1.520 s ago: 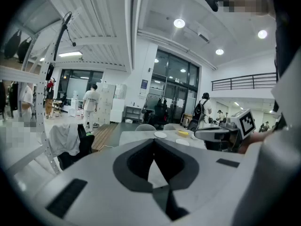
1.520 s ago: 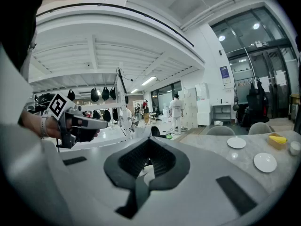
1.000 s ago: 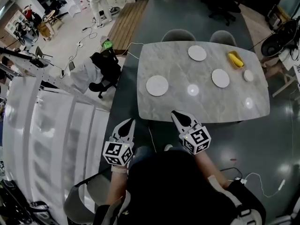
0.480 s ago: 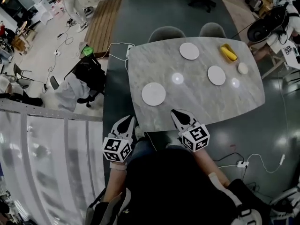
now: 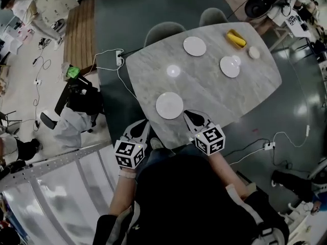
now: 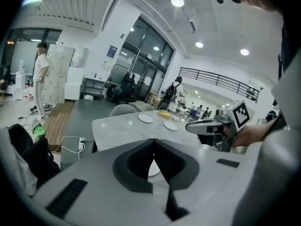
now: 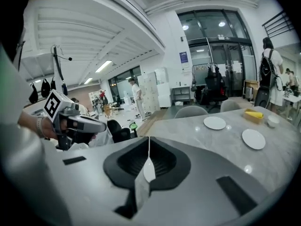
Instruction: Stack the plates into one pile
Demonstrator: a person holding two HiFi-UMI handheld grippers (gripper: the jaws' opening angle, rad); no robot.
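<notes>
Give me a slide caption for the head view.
Both shut, left gripper and right gripper near the table edge; three white plates lie apart, unstacked.

The marble table [image 5: 214, 96] is observed from high above, steeply downward, in the head view, whereas it is viewed from low behind its near edge, facing across it, in both gripper views, the same tabletop and far plate [image 5: 194, 46] being shared throughout.

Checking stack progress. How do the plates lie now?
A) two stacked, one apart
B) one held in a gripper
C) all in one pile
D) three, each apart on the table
D: the near plate, the far plate and the third plate each lie alone on the table, none touching another.
</notes>
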